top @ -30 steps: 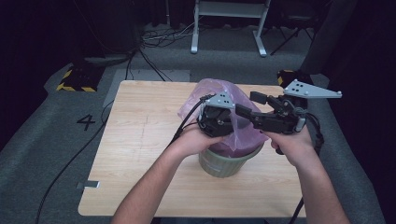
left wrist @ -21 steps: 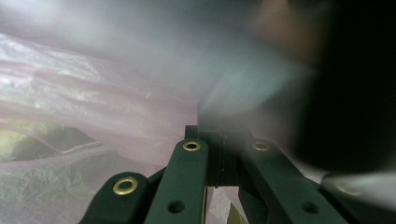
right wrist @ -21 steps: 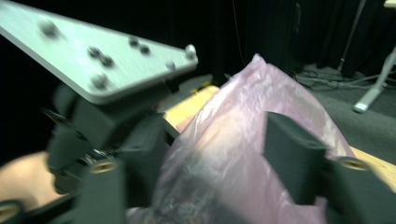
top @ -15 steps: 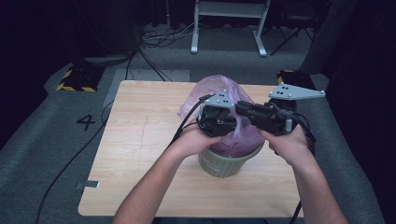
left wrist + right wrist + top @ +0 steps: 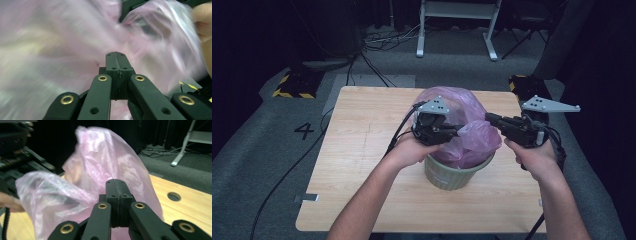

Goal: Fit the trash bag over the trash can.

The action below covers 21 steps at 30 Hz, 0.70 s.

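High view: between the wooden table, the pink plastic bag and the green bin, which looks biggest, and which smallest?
1. wooden table, by far the largest.
2. pink plastic bag.
3. green bin, though the bag and hands hide part of it.

Both forearms are bare, with no sleeves showing. The left gripper [image 5: 457,131] and right gripper [image 5: 488,118] are black, each topped by a grey three-cornered plate with small holes and trailing black cable. Brass-ringed screw holes dot their jaw arms.

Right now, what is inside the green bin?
A pink bag sits in the bin and billows above its rim. The bag covers the bin's inside, so anything beneath or within it cannot be seen.
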Motion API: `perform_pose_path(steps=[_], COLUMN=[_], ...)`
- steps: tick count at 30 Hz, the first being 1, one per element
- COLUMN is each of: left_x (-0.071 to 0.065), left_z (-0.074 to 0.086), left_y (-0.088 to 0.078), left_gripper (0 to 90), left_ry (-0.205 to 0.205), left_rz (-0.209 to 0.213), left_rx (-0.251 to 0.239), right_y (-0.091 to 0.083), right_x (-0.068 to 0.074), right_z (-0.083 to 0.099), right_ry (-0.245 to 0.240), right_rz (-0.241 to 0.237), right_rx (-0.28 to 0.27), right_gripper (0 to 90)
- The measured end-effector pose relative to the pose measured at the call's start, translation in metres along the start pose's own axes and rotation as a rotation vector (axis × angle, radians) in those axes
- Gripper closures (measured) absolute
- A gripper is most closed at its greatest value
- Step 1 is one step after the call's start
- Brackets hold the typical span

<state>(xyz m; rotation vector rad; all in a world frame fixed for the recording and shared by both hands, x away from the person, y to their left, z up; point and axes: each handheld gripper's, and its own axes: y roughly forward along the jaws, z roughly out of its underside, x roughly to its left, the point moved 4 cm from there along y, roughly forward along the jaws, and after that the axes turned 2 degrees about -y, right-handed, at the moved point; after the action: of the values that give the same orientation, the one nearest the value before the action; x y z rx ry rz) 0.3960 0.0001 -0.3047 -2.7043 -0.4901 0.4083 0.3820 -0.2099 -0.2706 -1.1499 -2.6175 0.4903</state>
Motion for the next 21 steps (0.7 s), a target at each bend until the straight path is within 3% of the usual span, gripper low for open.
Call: perform_pose_path(steps=[10, 12, 16, 21], left_x=[0.024, 0.026, 0.02, 0.005], left_z=[0.023, 0.021, 0.013, 0.003], left_y=[-0.036, -0.039, -0.032, -0.013], left_gripper=[90.0, 89.5, 73.3, 58.7], left_ry=[-0.073, -0.087, -0.121, -0.104], left_rz=[-0.062, -0.06, 0.0, 0.054], left_rx=[-0.039, -0.06, -0.082, -0.084], right_y=[-0.026, -0.029, -0.025, -0.016], right_x=[-0.035, -0.038, -0.033, -0.023], right_z=[0.032, 0.034, 0.037, 0.037], right_ry=[0.09, 0.111, 0.095, 0.083], right_rz=[0.044, 0.022, 0.0, -0.06], right_rx=[-0.029, -0.044, -0.036, -0.038], right_gripper=[90.0, 90.0, 90.0, 90.0])
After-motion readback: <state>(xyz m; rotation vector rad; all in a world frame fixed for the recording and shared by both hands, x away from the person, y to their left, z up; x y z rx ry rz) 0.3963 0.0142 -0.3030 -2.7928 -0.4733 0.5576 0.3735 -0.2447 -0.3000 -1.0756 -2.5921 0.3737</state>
